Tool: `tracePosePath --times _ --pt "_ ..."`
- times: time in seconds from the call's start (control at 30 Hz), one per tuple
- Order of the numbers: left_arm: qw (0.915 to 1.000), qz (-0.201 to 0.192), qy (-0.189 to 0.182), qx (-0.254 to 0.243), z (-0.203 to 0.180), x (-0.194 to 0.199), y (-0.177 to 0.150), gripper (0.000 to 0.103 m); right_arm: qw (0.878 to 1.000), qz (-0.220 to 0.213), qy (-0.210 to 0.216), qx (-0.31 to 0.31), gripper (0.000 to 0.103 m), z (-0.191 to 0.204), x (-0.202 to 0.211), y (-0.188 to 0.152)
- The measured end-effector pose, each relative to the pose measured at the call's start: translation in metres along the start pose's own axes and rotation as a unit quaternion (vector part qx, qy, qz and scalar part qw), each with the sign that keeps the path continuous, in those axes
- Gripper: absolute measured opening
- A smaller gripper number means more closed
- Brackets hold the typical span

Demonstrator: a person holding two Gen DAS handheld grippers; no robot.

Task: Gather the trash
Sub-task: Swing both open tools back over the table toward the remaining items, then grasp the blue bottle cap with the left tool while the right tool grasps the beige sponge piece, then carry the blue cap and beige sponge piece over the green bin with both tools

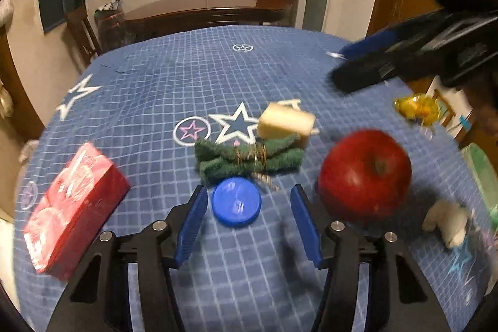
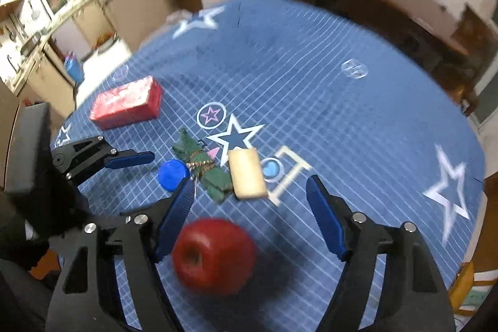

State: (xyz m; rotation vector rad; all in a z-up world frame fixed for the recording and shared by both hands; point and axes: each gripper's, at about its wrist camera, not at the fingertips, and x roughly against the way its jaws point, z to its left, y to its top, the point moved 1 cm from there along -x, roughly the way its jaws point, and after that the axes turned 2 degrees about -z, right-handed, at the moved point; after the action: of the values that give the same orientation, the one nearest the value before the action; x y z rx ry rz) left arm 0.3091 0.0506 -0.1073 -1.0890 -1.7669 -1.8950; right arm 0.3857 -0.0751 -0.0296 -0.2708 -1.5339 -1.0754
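A blue bottle cap [image 1: 236, 203] lies flat on the blue star-patterned tablecloth [image 1: 218, 77]. My left gripper [image 1: 249, 189] is open, and the cap sits between its fingertips without touching either pad. In the right wrist view the cap [image 2: 172, 175] lies beside one left finger [image 2: 130, 160]. My right gripper [image 2: 250, 182] is open with nothing gripped. A red apple [image 2: 214, 254] rests below it, close to its left finger. The right gripper [image 1: 340, 64] appears blurred at the upper right of the left wrist view. A yellow wrapper [image 1: 417, 108] and a white crumpled wad [image 1: 448, 220] lie right of the apple [image 1: 365, 173].
A green cloth bundle tied with wire [image 1: 249, 157] lies just beyond the cap, with a yellow sponge [image 1: 286, 122] behind it. A red box [image 1: 74, 207] sits at the left. A pale green object [image 1: 482, 176] lies at the table's right edge. A dark wooden table [image 1: 202, 11] stands behind.
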Motion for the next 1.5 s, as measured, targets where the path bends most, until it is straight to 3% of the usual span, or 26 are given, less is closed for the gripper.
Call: tracePosePath --times 0.13,0.27,0.33,0.4,0.47,0.5,0.57,0.67,0.87,0.93,1.07,1.13,1.23,1.37,1.5 --pt "0.9990 0.010 -0.021 0.037 0.016 -0.019 0.005 0.057 0.999 0.043 0.003 0.001 0.071 0.004 -0.037 0.013" --pt "0.9987 0.015 -0.031 0.038 0.015 -0.030 0.009 0.057 0.998 0.065 -0.002 -0.003 0.071 0.001 -0.056 0.017" --pt "0.9985 0.021 -0.029 0.042 0.016 -0.035 0.009 0.051 0.997 0.074 0.005 -0.009 0.069 0.000 -0.066 0.017" --pt "0.9988 0.021 -0.021 0.039 0.015 -0.038 0.010 0.041 0.995 0.094 -0.002 -0.012 0.056 -0.002 -0.078 0.013" --pt "0.9987 0.020 -0.023 0.042 0.013 -0.041 0.010 0.036 0.995 0.101 0.005 -0.022 0.038 -0.004 -0.084 0.011" --pt "0.9983 0.019 -0.027 0.048 0.014 -0.041 0.011 0.034 0.995 0.099 0.012 -0.024 0.032 -0.003 -0.085 0.012" --pt "0.9976 0.021 -0.034 0.057 0.015 -0.041 0.009 0.033 0.995 0.098 -0.002 -0.015 0.032 0.005 -0.085 0.013" --pt "0.9966 0.029 -0.027 0.072 0.017 -0.037 0.007 0.032 0.993 0.107 -0.037 0.020 0.031 0.027 -0.090 0.020" --pt "0.9948 0.049 -0.005 0.089 0.027 -0.014 -0.014 0.032 0.988 0.121 -0.027 0.089 0.030 0.089 -0.100 0.022" --pt "0.9946 0.054 -0.012 0.088 0.027 0.009 -0.028 0.021 0.984 0.133 -0.027 0.115 0.030 0.105 -0.097 0.012" --pt "0.9958 0.061 -0.053 0.043 0.011 0.061 -0.064 0.021 0.968 0.152 -0.007 0.198 0.030 0.157 -0.066 -0.047" --pt "0.9962 0.053 -0.066 0.020 -0.002 0.088 -0.079 0.021 0.969 0.136 0.007 0.206 0.030 0.172 -0.039 -0.076" --pt "0.9952 0.028 -0.094 0.005 -0.018 0.123 -0.098 0.021 0.982 0.081 0.013 0.171 0.030 0.173 0.010 -0.126" --pt "0.9946 0.003 -0.104 0.009 -0.025 0.141 -0.116 0.021 0.999 -0.012 -0.009 0.046 0.030 0.140 0.068 -0.195" --pt "0.9939 0.001 -0.109 0.011 -0.040 0.146 -0.127 0.020 0.990 -0.106 -0.038 -0.085 0.030 0.117 0.104 -0.251"
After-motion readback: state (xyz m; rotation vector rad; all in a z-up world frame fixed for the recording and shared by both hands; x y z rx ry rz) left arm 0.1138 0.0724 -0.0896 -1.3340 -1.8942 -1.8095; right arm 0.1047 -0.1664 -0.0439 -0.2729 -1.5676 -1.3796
